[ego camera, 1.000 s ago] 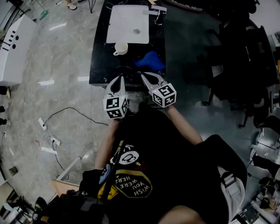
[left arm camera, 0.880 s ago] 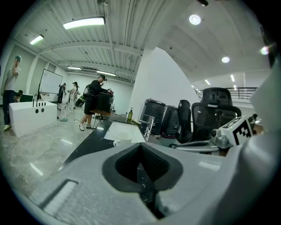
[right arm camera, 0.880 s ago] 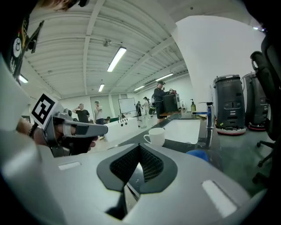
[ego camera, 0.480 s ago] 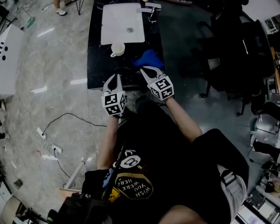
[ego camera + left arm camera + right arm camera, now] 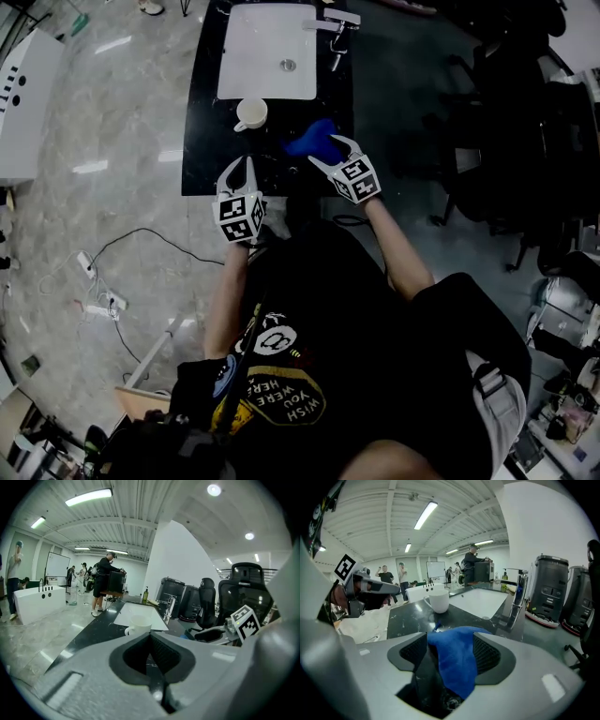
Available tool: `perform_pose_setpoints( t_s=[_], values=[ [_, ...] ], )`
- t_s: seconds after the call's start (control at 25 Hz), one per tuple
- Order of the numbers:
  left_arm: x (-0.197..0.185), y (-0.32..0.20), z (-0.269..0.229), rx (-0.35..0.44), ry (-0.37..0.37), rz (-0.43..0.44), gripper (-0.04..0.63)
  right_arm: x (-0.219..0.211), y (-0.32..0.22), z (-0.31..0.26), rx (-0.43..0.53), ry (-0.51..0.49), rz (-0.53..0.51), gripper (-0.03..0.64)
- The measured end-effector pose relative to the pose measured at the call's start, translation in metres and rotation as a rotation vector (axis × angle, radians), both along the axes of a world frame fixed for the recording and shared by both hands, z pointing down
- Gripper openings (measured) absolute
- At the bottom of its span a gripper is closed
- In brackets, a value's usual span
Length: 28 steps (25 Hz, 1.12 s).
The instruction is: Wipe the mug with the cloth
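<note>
Observed on a black counter (image 5: 202, 141): white mug (image 5: 253, 112), upright, handle turned to the left, standing just near of a white sink (image 5: 267, 66). Noted a tap (image 5: 336, 33) at the sink's far right corner.

Found the blue cloth (image 5: 309, 141) bunched on the counter, to the right of the mug and slightly nearer, apart from it.

Checked the left gripper (image 5: 246, 161) at the counter's near edge, left of the cloth and near of the mug: jaws pressed together, nothing between them. Confirmed in the left gripper view, with the mug (image 5: 139, 624) directly beyond the closed tips of the left gripper (image 5: 151, 633).

Checked the right gripper (image 5: 328, 150) at the near right part of the counter: jaws spread wide, having just been opening, with the cloth between them. Confirmed in the right gripper view: cloth (image 5: 457, 660) heaped in the gap of the right gripper (image 5: 450, 644), not pinched by the pads. Unable to tell whether touching the right-hand pad. Mug (image 5: 439, 600) seen farther off and to the left.

Recorded dark office chairs (image 5: 506, 141) to the right of the counter and a cable (image 5: 103, 300) on the pale floor to the left.
</note>
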State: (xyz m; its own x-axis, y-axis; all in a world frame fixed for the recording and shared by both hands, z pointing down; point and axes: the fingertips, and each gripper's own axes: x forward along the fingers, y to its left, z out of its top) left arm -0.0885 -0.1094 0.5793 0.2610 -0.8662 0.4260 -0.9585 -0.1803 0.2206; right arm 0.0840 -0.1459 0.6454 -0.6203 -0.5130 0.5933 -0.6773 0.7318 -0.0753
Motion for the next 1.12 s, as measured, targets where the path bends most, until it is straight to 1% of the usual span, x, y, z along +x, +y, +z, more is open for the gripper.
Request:
perform_pose_setpoints(
  t_s=[0.12, 0.16, 0.24, 0.32, 0.36, 0.44, 0.48, 0.56, 0.64, 0.76, 0.88, 0.96, 1.12],
  values=[
    [0.006, -0.01, 0.006, -0.012, 0.002, -0.024, 0.003, 0.006, -0.005, 0.009, 0.0, 0.048, -0.087, 0.32],
    [0.007, -0.013, 0.007, -0.015, 0.005, -0.033, 0.003, 0.003, -0.004, 0.013, 0.005, 0.071, -0.129, 0.336],
    [0.009, -0.016, 0.011, -0.024, 0.012, -0.047, 0.003, -0.006, -0.004, 0.025, -0.005, 0.1, -0.192, 0.344],
    [0.012, -0.018, 0.014, -0.036, 0.01, -0.047, 0.003, -0.012, -0.01, 0.039, -0.027, 0.108, -0.185, 0.347],
    [0.013, -0.019, 0.016, -0.041, 0.008, -0.042, 0.003, -0.01, -0.014, 0.045, -0.023, 0.127, -0.16, 0.329],
    [0.01, -0.021, 0.017, -0.047, 0.01, -0.036, 0.003, -0.005, -0.025, 0.049, 0.021, 0.199, -0.114, 0.155],
    [0.007, -0.023, 0.016, -0.046, 0.012, -0.037, 0.003, -0.004, -0.029, 0.049, 0.038, 0.226, -0.105, 0.126],
    [-0.004, -0.028, 0.014, -0.042, 0.012, -0.048, 0.003, -0.009, -0.033, 0.049, 0.045, 0.24, -0.11, 0.104],
    [-0.012, -0.033, 0.013, -0.037, 0.007, -0.056, 0.003, -0.017, -0.037, 0.045, 0.049, 0.223, -0.121, 0.097],
    [-0.024, -0.045, 0.013, -0.025, 0.0, -0.056, 0.003, -0.033, -0.052, 0.03, 0.09, 0.189, -0.121, 0.095],
    [-0.039, -0.068, 0.012, -0.004, -0.002, -0.051, 0.003, -0.055, -0.077, 0.014, 0.137, 0.17, -0.136, 0.095],
    [-0.047, -0.088, 0.01, 0.014, 0.022, -0.044, 0.003, -0.07, -0.095, 0.007, 0.159, 0.17, -0.154, 0.095],
    [-0.047, -0.131, 0.01, 0.013, 0.133, 0.013, 0.003, -0.094, -0.128, 0.004, 0.195, 0.206, -0.203, 0.095]
  ],
)
